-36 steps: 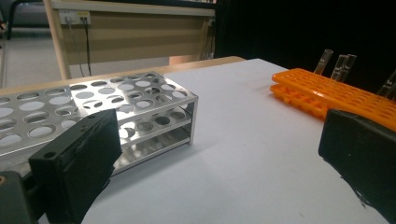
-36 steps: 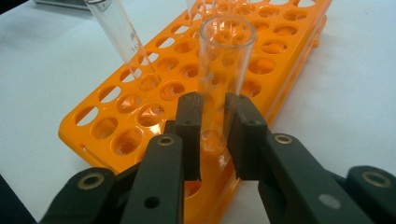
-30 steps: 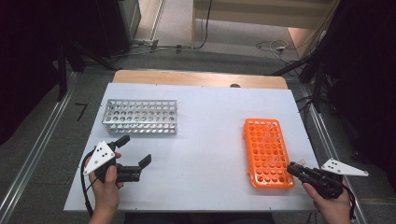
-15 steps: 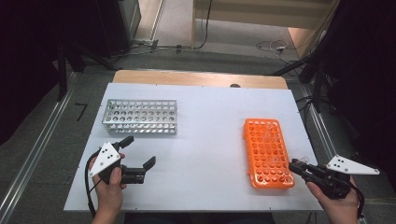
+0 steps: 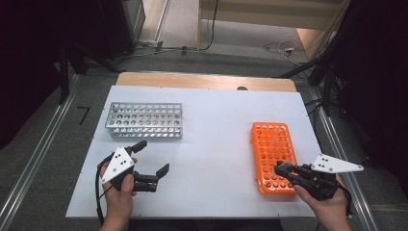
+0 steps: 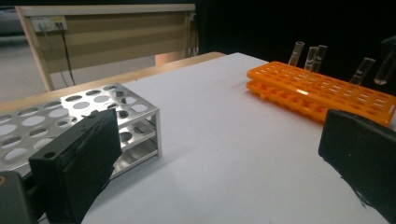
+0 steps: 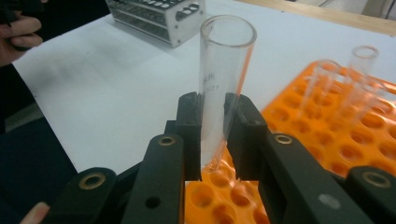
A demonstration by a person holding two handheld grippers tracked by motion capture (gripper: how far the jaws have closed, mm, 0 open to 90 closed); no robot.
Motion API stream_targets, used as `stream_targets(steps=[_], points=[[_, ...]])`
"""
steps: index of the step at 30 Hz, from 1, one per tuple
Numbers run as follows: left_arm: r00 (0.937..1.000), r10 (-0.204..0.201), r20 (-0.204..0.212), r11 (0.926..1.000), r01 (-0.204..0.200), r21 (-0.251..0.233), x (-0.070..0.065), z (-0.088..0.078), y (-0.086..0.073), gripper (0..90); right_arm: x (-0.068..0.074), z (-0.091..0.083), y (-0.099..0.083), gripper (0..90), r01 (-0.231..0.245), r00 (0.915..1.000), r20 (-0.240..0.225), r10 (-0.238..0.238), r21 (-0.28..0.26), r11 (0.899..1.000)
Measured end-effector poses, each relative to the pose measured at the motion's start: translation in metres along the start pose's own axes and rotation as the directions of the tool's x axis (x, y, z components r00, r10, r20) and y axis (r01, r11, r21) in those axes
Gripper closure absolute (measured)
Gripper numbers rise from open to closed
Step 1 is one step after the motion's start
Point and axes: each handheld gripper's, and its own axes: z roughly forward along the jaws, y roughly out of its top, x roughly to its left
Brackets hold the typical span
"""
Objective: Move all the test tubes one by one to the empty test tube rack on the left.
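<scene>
From above, your right gripper (image 5: 280, 168) hovers over the orange rack's (image 5: 269, 144) near end; bare white table (image 5: 216, 125) lies between the racks. Your left gripper (image 6: 210, 154) gapes beside the metal rack (image 6: 70, 116). Your right gripper view: jaws clamp a glass test tube (image 7: 222, 84).

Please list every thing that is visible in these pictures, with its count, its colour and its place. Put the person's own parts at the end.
Table: one, white top with a wooden far edge, centre.
Metal tube rack: one, silver, empty holes, far left of the table.
Plastic tube rack: one, orange, right side of the table.
Glass test tube, held: one, clear, between the right gripper's jaws above the orange rack's near end.
Glass test tubes in the orange rack: at least four, clear, standing tilted.
Left gripper: one, black, jaws open, near left of the table.
Right gripper: one, black, shut on the tube.
Hands: two, near edge, left and right.
</scene>
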Motion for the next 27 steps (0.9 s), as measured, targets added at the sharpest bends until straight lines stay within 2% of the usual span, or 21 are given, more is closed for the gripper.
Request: stream_targets(steps=[3, 5, 8, 9, 15, 17, 18, 19, 22, 27], points=[[0.9998, -0.003, 0.019, 1.0, 0.003, 0.004, -0.004, 0.004, 0.004, 0.0, 0.005, 0.011, 0.008, 73.6, 0.018, 0.9997, -0.019, -0.018, -0.001, 1.0], [0.9984, -0.013, 0.055, 0.9999, 0.013, 0.002, -0.008, 0.007, 0.009, 0.0, 0.009, 0.017, 0.013, 73.6, 0.026, 0.9992, -0.031, -0.026, 0.0, 1.0], [0.9975, -0.015, 0.069, 0.9999, 0.015, 0.002, -0.01, 0.009, 0.013, 0.0, 0.014, 0.028, 0.02, 73.6, 0.046, 0.9978, -0.048, -0.046, -0.001, 0.999], [0.9961, -0.022, 0.086, 0.9998, 0.022, 0.001, -0.013, 0.012, 0.017, 0.0, 0.016, 0.031, 0.023, 73.6, 0.047, 0.9974, -0.055, -0.047, -0.002, 0.999], [0.9942, -0.048, 0.096, 0.9988, 0.047, 0.009, -0.019, 0.019, 0.025, 2.5, 0.024, 0.048, 0.033, 73.6, 0.069, 0.9942, -0.082, -0.069, -0.004, 0.998], [0.991, -0.056, 0.121, 0.9984, 0.055, 0.016, -0.023, 0.025, 0.031, 3.9, 0.027, 0.058, 0.037, 73.6, 0.083, 0.992, -0.096, -0.082, 0.004, 0.997], [0.991, -0.056, 0.121, 0.9984, 0.055, 0.016, -0.023, 0.025, 0.031, 4.8, 0.029, 0.061, 0.038, 73.7, 0.083, 0.9916, -0.1, -0.082, 0.005, 0.997], [0.9882, -0.053, 0.144, 0.9985, 0.05, 0.023, -0.026, 0.029, 0.035, 4.8, 0.029, 0.064, 0.039, 73.7, 0.086, 0.9905, -0.108, -0.085, 0.005, 0.996], [0.9851, -0.055, 0.163, 0.9983, 0.051, 0.028, -0.03, 0.035, 0.039, 5.7, 0.032, 0.07, 0.042, 73.7, 0.093, 0.9894, -0.113, -0.091, 0.008, 0.996], [0.986, -0.061, 0.155, 0.9974, 0.054, 0.048, -0.042, 0.048, 0.047, 15.9, 0.039, 0.088, 0.049, 73.6, 0.116, 0.9833, -0.143, -0.112, 0.019, 0.993]])
